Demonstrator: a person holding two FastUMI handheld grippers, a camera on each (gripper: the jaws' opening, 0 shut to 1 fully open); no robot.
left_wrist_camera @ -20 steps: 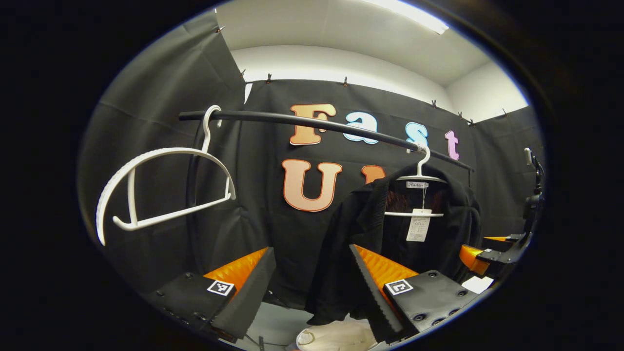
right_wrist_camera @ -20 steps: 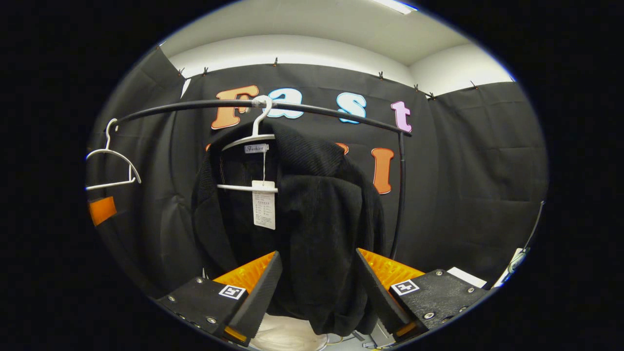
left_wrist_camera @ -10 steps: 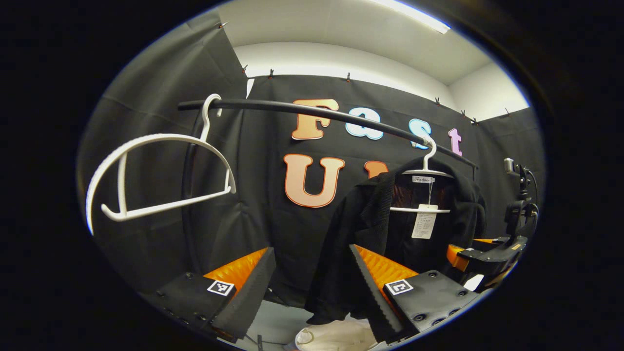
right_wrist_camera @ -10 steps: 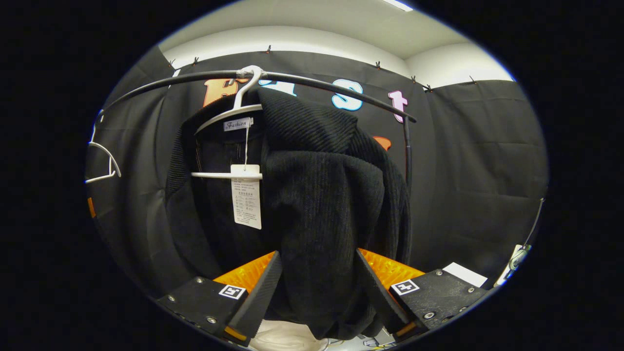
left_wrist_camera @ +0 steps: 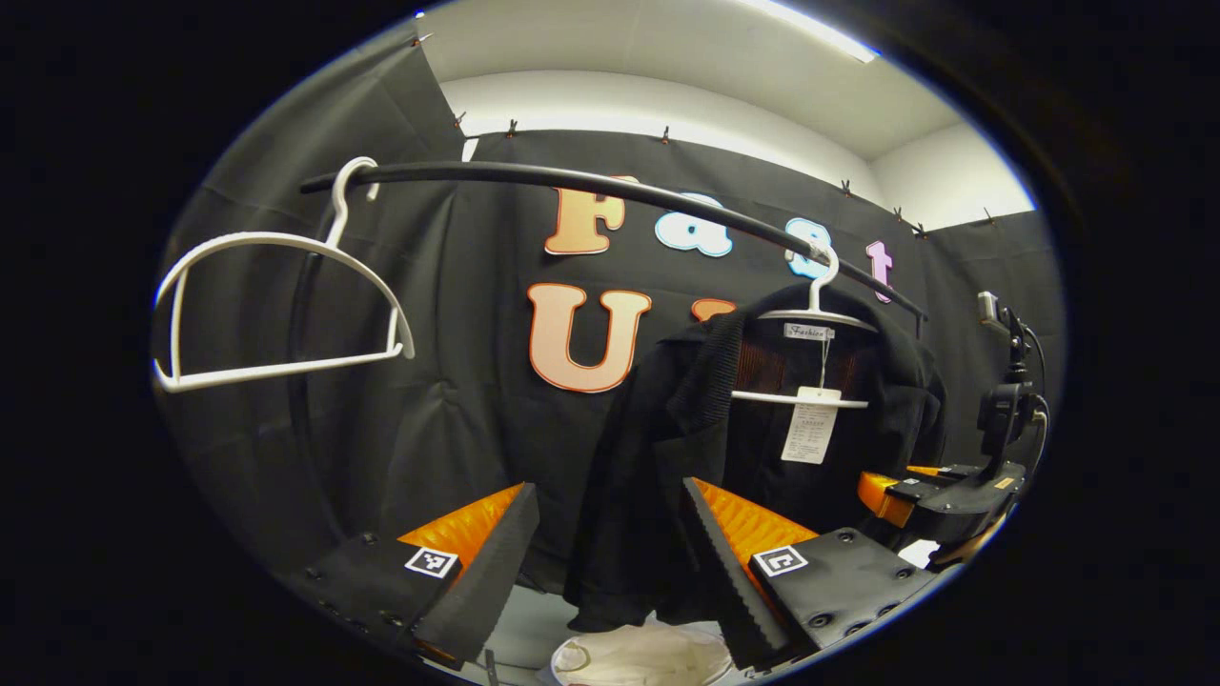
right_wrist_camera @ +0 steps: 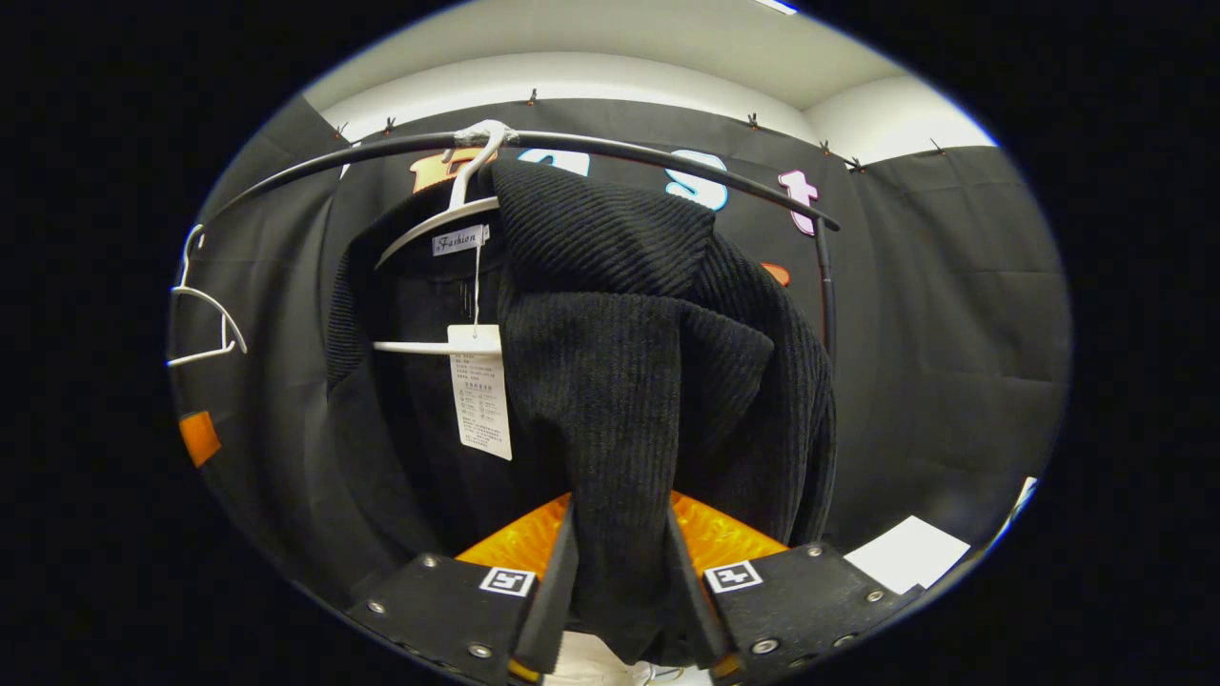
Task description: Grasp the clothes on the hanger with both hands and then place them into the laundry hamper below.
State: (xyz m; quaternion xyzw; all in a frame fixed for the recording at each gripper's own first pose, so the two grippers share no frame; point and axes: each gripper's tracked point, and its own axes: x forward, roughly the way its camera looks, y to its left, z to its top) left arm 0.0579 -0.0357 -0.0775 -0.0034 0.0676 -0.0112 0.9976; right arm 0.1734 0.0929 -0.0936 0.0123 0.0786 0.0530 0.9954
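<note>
A black ribbed jacket (right_wrist_camera: 620, 381) hangs on a white hanger (right_wrist_camera: 448, 214) from a black rail (right_wrist_camera: 610, 145), with a paper tag (right_wrist_camera: 481, 391) dangling inside it. My right gripper (right_wrist_camera: 620, 595) is shut on the jacket's hanging front fold, with cloth pinched between both fingers. In the left gripper view the jacket (left_wrist_camera: 686, 429) hangs to the right of centre. My left gripper (left_wrist_camera: 605, 562) stands open just short of its left edge, holding nothing. The right gripper (left_wrist_camera: 939, 495) shows at the jacket's far side. A bit of the white hamper (left_wrist_camera: 639, 657) lies below.
An empty white hanger (left_wrist_camera: 276, 305) hangs at the left end of the rail (left_wrist_camera: 572, 183). The rail's upright post (right_wrist_camera: 827, 286) stands right of the jacket. Black cloth walls close in the booth on all sides.
My right gripper moved up to the jacket and its fingers closed on the front fold. My left gripper drew slightly nearer the jacket and stayed open.
</note>
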